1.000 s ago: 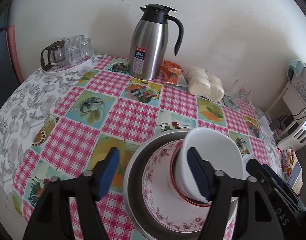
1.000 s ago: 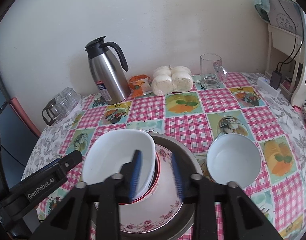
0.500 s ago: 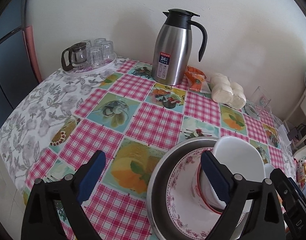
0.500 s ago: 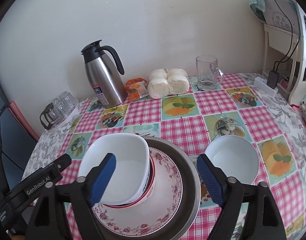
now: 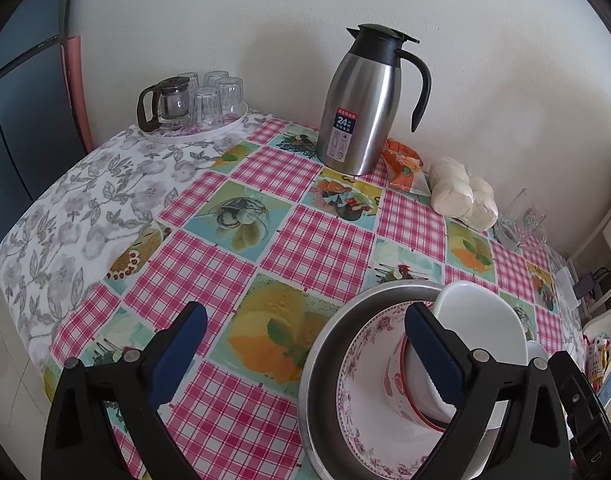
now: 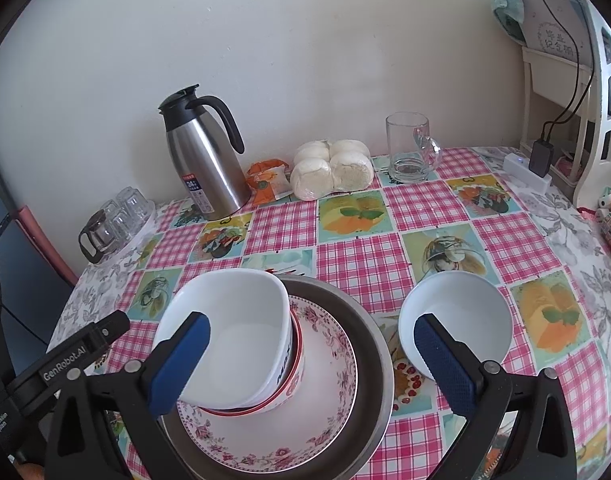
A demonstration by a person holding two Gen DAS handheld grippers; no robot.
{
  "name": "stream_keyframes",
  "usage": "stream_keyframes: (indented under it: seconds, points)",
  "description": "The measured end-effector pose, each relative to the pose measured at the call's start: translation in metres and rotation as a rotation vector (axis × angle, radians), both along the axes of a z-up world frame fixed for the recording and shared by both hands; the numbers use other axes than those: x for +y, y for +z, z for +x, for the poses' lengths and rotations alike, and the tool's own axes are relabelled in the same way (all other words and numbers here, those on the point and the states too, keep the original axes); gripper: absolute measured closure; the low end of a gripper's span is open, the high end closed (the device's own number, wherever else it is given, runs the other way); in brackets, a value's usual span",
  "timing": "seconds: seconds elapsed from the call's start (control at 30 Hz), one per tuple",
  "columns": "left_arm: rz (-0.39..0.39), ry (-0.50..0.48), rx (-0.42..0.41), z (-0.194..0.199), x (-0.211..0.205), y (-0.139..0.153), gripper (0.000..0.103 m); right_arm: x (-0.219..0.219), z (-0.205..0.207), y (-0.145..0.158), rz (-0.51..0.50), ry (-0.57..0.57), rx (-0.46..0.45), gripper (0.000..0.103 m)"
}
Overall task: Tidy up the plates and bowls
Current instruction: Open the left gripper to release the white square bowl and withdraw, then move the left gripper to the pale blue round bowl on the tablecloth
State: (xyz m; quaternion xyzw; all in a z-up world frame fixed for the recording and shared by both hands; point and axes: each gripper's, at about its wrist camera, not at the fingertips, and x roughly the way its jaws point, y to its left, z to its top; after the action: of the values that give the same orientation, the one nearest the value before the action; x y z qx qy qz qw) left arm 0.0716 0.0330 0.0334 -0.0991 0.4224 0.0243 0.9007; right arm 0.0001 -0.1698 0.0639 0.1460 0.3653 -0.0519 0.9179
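A: Right gripper (image 6: 311,364): jaws opening, now spread wide, gripping nothing. The left blue pad (image 6: 179,360) sits in front of the near wall of the square white bowl (image 6: 229,332); contact cannot be confirmed. The right pad stands in front of the round white bowl (image 6: 457,320), off the stack

B: Left gripper (image 5: 305,354)?

A: Jaws opening as well, nearly full spread, nothing held. Its left pad hangs over bare tablecloth (image 5: 233,240); its right pad overlaps the stack in view

B: Location of the stack?

A: In the right wrist view, at 6 o'clock. Bottom layer: steel basin (image 6: 379,344). Inside it: floral-rim plate (image 6: 325,412). On the plate: red-rimmed bowl (image 6: 295,376). Nested in that, tilted toward 9 o'clock: the square white bowl. The round white bowl stands alone on the cloth at 3 o'clock of the basin, just beside it

B: Other items?

A: Steel thermos jug (image 6: 203,160) at 11 o'clock, near the wall. Orange packet (image 6: 267,180) and bagged buns (image 6: 331,170) at 12 o'clock. Glass mug (image 6: 411,148) at 1 o'clock. Tray of glasses with a small glass pot (image 6: 113,220) at 10 o'clock
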Motion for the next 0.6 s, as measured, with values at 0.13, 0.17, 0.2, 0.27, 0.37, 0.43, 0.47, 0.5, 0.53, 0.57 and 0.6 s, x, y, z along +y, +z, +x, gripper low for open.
stream_keyframes:
  seconds: [0.13,0.17,0.2,0.27,0.37,0.43,0.47,0.5,0.53,0.57,0.6]
  points:
    - [-0.014,-0.010,-0.047,-0.005,-0.003,0.010,0.004,-0.003,-0.004,0.005,-0.013,-0.009,-0.030,0.000]
    - [-0.018,-0.014,-0.061,-0.006,-0.004,0.013,0.004,-0.004,-0.004,0.006,-0.014,-0.011,-0.035,0.000]
    - [-0.023,-0.021,-0.080,-0.007,-0.005,0.017,0.004,-0.006,-0.005,0.007,-0.014,-0.016,-0.037,0.000]
    - [-0.033,-0.029,-0.108,-0.010,-0.008,0.024,0.004,-0.014,-0.007,0.010,-0.011,-0.038,-0.041,0.000]
    - [-0.069,-0.071,-0.157,-0.012,-0.014,0.033,0.004,-0.029,-0.010,0.012,0.008,-0.078,-0.041,0.000]
    - [-0.084,-0.110,-0.193,-0.015,-0.022,0.040,0.004,-0.041,-0.012,0.013,0.016,-0.112,-0.041,0.000]
    - [-0.084,-0.126,-0.206,-0.017,-0.026,0.043,0.004,-0.047,-0.013,0.013,0.019,-0.128,-0.042,0.000]
    - [-0.085,-0.147,-0.220,-0.018,-0.032,0.046,0.004,-0.053,-0.015,0.013,0.023,-0.143,-0.043,0.000]
    - [-0.091,-0.168,-0.230,-0.018,-0.037,0.048,0.004,-0.059,-0.016,0.013,0.027,-0.159,-0.042,0.000]
    - [-0.100,-0.186,-0.237,-0.019,-0.040,0.051,0.004,-0.065,-0.018,0.013,0.031,-0.175,-0.042,0.000]
    - [-0.121,-0.207,-0.249,-0.020,-0.044,0.054,0.004,-0.071,-0.019,0.013,0.033,-0.192,-0.042,0.000]
